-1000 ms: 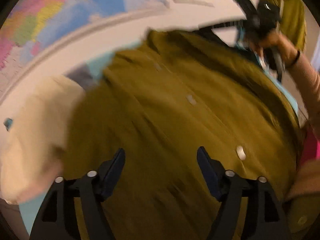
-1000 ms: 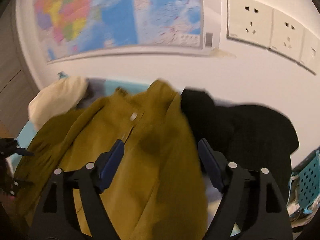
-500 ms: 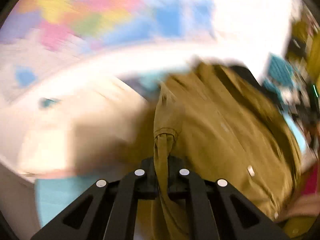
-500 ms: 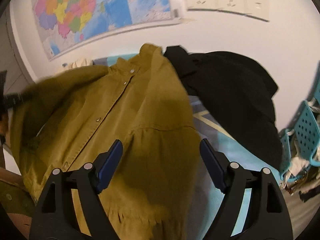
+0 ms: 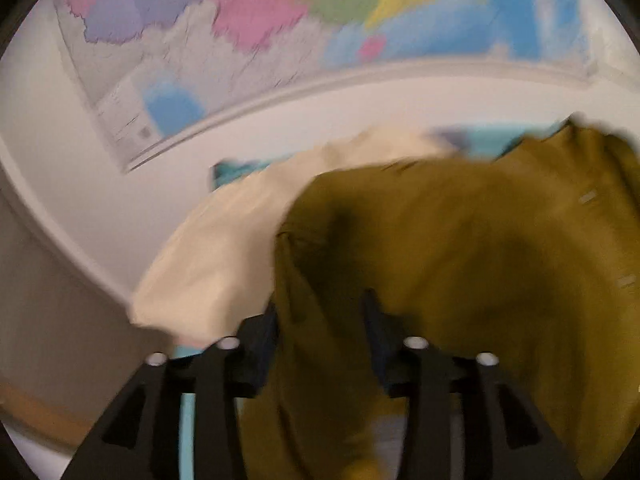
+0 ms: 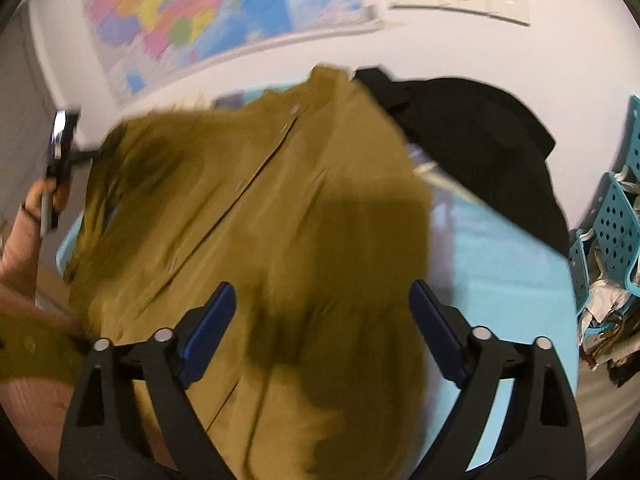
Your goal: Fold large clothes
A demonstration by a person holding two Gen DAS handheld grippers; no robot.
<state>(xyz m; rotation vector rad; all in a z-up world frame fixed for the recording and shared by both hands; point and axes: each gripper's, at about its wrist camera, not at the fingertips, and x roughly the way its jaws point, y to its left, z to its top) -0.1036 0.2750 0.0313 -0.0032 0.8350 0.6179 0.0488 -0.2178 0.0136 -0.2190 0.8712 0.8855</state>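
Two wrist views are shown of one olive-green, button-front woven shirt [image 6: 256, 208], spread front-up over a light-blue work surface [image 6: 500, 264], with a black garment [image 6: 480, 140] heaped just beyond its collar end. The shirt is judged light, limp and non-slippery, liable to sag and crease wherever unsupported, so hold is best taken at doubled or seamed edges such as a cuff, hem or shoulder seam. In the left wrist view, a fold of the shirt's sleeve edge [image 5: 316, 320] is seen hanging between the jaws of the left gripper [image 5: 320, 320], which are opening; through the blur it cannot be told whether the pads are pressing on the cloth. The right gripper [image 6: 322, 320] is seen above the shirt's lower front with its jaws spreading wide and nothing grasped. Only the left view shows a cream-coloured garment [image 5: 224, 248] lying beside the shirt; only the right view shows the button placket, the black garment, a perforated teal basket [image 6: 616, 216] and the person's hand [image 6: 48, 196] carrying the left gripper.
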